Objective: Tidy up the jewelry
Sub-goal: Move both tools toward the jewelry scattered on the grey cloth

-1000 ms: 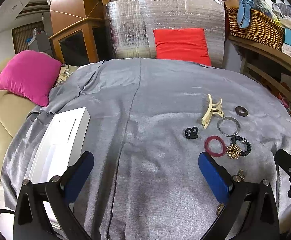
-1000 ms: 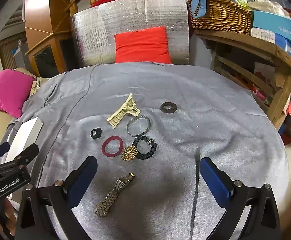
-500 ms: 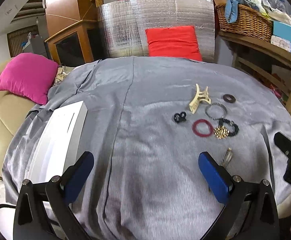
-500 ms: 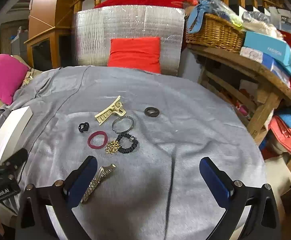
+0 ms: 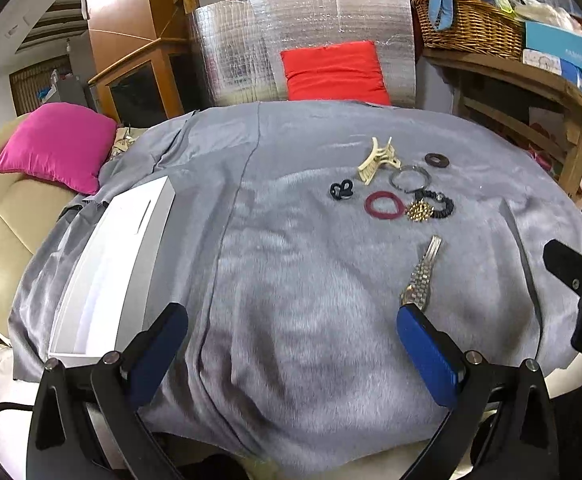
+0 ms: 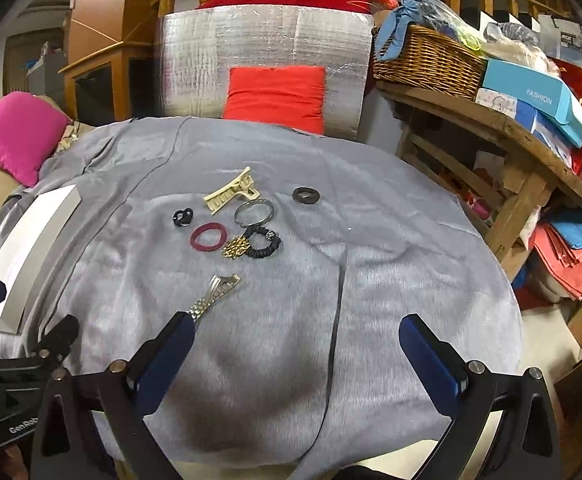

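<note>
Jewelry pieces lie clustered right of centre on the grey cloth (image 5: 291,280): a cream claw hair clip (image 5: 375,159), a maroon ring-shaped hair tie (image 5: 384,205), a gold spiky brooch (image 5: 419,211) and a silver metal watch band (image 5: 423,272) nearer the bottom. A white rectangular box (image 5: 111,264) sits at the left. The left gripper (image 5: 291,344) and right gripper (image 6: 297,352) hover low in the frame, both spread wide and holding nothing.

A: The grey cloth (image 6: 371,280) looks like soft velvet with a brushed, faintly shiny nap. On it, the watch (image 6: 215,294) is polished metal, linked and glinting.

B: Beyond the watch, the cream hair claw (image 6: 231,196) is smooth plastic, the maroon ring (image 6: 207,237) matt, the black scrunchie (image 6: 265,243) ruched fabric, the gold brooch (image 6: 235,247) bright metal.

A: Left of the watch, the white box (image 5: 111,264) looks like matt card.

B: Far behind, the foil panel (image 6: 263,60) is quilted and reflective; the basket (image 6: 427,60) is woven wicker.
</note>
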A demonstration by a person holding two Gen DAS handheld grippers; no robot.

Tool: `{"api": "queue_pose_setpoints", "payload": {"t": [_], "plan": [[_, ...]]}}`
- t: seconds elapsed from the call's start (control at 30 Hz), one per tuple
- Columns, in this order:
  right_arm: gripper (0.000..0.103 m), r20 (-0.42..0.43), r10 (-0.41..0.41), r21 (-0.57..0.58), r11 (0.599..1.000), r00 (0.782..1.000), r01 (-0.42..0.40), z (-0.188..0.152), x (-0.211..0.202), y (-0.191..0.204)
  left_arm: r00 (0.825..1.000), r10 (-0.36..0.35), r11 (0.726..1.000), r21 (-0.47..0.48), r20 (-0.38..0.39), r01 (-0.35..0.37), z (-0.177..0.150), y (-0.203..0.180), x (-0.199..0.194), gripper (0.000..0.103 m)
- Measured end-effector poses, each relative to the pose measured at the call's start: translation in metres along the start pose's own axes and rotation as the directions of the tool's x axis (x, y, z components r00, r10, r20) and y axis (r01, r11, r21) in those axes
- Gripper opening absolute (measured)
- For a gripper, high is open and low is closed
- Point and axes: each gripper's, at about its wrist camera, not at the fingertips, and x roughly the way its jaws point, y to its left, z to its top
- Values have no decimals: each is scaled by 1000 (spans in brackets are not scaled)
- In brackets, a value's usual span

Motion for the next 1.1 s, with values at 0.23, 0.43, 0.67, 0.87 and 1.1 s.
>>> {"api": "queue_pose_setpoints", "payload": {"t": [0.23,0.43,0.67,0.87,1.1], "plan": [[103,7,10,-6,1000,1000,-10,-1,-7,5,1000,24,1000,-7,12,-24,-2,5,-1,103],[103,12,9,-12,1000,1000,-9,-1,-6,9,1000,31,999,-9,3,-31,-2,8,4,103],[103,16,0,-12,1000,1000,0,-1,-8,8,1000,28,1000,1,-1,-28,-4,7,5,103],[103,28,-18,0,1000,999,18,1,-15,0,1000,25,1000,13,-7,-25,-5,5,6,103],[103,34,-34,5,999,999,34,10,-12,-7,1000,-11,1000,7,-29,12,13,1,9,103]]}}
